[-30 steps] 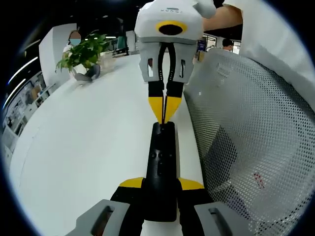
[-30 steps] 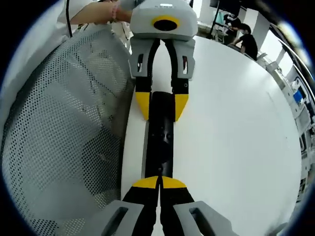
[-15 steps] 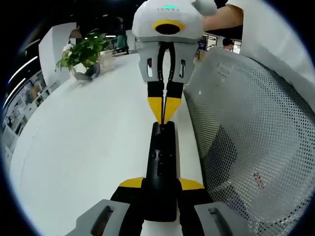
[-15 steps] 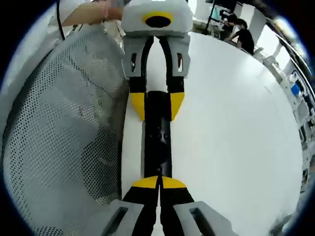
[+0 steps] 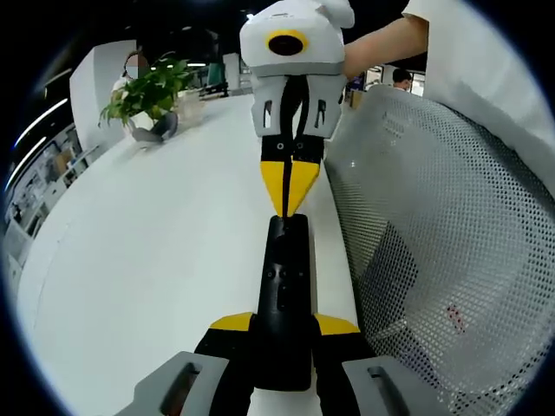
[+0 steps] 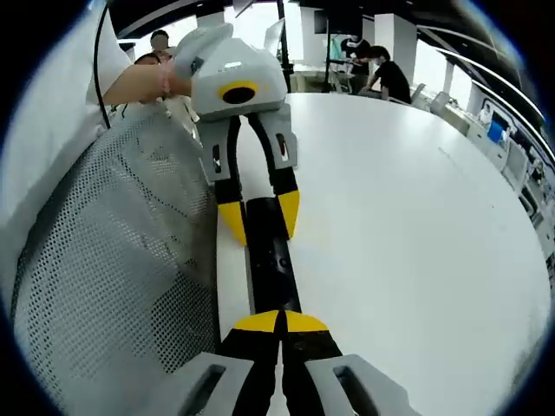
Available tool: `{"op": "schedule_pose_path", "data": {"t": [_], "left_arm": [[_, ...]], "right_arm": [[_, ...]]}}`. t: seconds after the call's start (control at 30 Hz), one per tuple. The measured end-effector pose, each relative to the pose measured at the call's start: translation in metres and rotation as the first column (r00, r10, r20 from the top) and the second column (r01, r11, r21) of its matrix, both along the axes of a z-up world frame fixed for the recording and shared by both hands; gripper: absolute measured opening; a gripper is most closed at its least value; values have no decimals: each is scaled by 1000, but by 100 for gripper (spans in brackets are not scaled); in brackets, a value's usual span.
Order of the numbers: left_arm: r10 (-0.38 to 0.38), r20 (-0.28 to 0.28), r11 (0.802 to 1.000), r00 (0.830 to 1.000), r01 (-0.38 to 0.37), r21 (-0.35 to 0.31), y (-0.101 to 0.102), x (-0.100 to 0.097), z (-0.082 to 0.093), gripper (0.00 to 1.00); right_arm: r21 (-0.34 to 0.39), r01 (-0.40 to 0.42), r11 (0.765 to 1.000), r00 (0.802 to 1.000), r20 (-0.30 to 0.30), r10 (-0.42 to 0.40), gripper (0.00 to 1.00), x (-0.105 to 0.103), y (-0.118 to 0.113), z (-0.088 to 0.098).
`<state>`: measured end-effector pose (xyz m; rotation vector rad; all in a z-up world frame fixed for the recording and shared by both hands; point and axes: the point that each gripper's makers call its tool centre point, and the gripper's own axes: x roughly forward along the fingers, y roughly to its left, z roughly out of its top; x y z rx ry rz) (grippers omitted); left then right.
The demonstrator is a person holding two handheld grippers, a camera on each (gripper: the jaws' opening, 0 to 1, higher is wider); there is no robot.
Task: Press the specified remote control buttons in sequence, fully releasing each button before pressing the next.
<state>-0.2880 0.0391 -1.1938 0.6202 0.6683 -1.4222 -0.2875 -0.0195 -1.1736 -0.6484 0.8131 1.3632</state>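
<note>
A slim black remote (image 5: 284, 277) is held lengthwise over the white table (image 5: 147, 260), with my left gripper (image 5: 284, 326) shut on its near end, one yellow fingertip on each side. My right gripper (image 5: 286, 204) comes in from the far side, shut, its joined yellow tips at the remote's far end; I cannot tell whether they touch it. In the right gripper view those shut tips (image 6: 279, 322) rest at the closest end of the remote (image 6: 273, 260), and the left gripper (image 6: 258, 217) clamps the other end. A person's hand holds each tool.
A grey mesh chair back (image 5: 434, 251) stands right beside the table edge, also seen in the right gripper view (image 6: 104, 277). A potted plant (image 5: 147, 95) sits at the table's far left. People (image 6: 381, 74) stand in the background beyond the table (image 6: 408, 243).
My right gripper has tipped upward at its rear, so its view now looks more level across the room. Its tips stay at the remote's end. The left gripper and remote have not moved.
</note>
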Motion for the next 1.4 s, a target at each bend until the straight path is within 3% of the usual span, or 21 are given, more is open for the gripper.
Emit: {"op": "schedule_pose_path", "data": {"t": [0.07,0.2,0.53,0.8,1.0,1.17,1.27,1.4], "left_arm": [[2,-1,1000,1000,-2,-2,0,0,0,25],[5,-1,1000,1000,-5,-8,0,0,0,25],[9,-2,1000,1000,-9,-11,0,0,0,25],[5,0,1000,1000,-5,-7,0,1,0,25],[2,0,1000,1000,-2,-2,0,0,0,25],[0,-1,1000,1000,0,2,0,0,0,25],[5,-2,1000,1000,-5,-1,0,0,0,25],[7,-2,1000,1000,-7,-3,0,0,0,25]], "right_arm": [[-44,-40,998,999,17,40,0,0,-2,-5],[-47,-62,997,998,-2,62,0,-4,0,-8],[-156,-136,978,989,39,144,0,-4,0,-9],[-181,-83,980,996,25,89,0,-2,-1,-11],[-105,-12,994,1000,23,14,0,-1,-2,-10],[-38,30,999,999,-23,-31,0,0,-2,-8],[62,111,992,992,-60,-107,0,2,9,2],[17,56,998,998,-2,-56,0,2,6,-2]]}}
